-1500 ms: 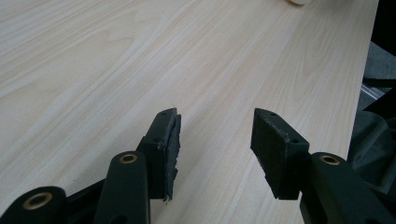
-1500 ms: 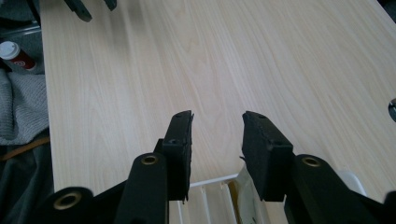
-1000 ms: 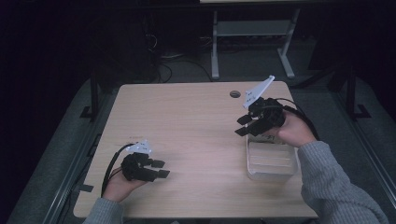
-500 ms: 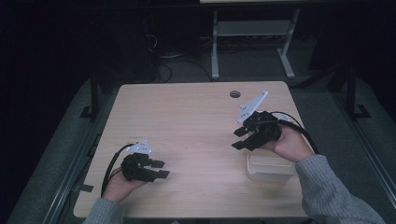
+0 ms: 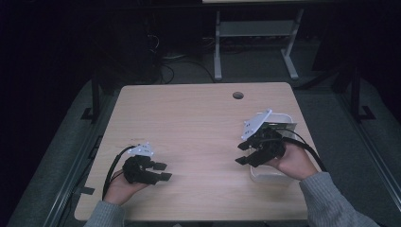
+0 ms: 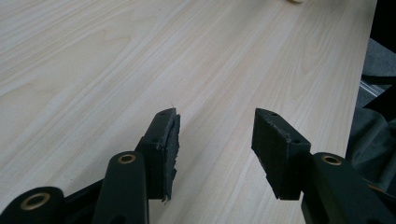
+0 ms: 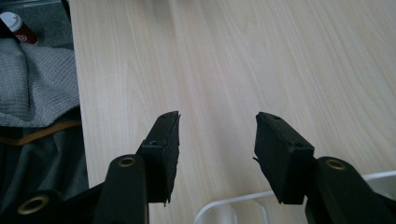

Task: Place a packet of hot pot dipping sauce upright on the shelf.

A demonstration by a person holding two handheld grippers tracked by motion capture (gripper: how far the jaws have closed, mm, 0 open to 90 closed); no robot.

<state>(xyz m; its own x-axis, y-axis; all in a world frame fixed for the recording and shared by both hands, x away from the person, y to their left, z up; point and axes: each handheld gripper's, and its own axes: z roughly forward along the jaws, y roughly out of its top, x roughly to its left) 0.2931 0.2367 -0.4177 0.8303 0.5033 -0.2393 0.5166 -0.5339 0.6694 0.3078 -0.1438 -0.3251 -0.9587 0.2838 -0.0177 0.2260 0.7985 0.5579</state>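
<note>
My left gripper (image 5: 163, 171) rests low on the wooden table (image 5: 198, 123) near the front left corner, pointing right. Its jaws stand open (image 6: 215, 130) with only bare wood between them. My right gripper (image 5: 242, 153) hangs over the left rim of a white open container (image 5: 285, 117) at the right side of the table and points left. Its jaws (image 7: 217, 130) have just been opening and nothing lies between them. The container's white rim (image 7: 233, 203) shows just under the jaws.
A round cable hole (image 5: 238, 95) sits near the table's far edge. A metal stand (image 5: 217, 42) and cables lie on the floor behind the table. Beyond the table's edge are grey cloth (image 7: 32, 88) and a red-and-white capped thing (image 7: 16, 25).
My right gripper has come nearer to the person and lower, from the far right of the table to above the container's left side. The left gripper has stayed put.
</note>
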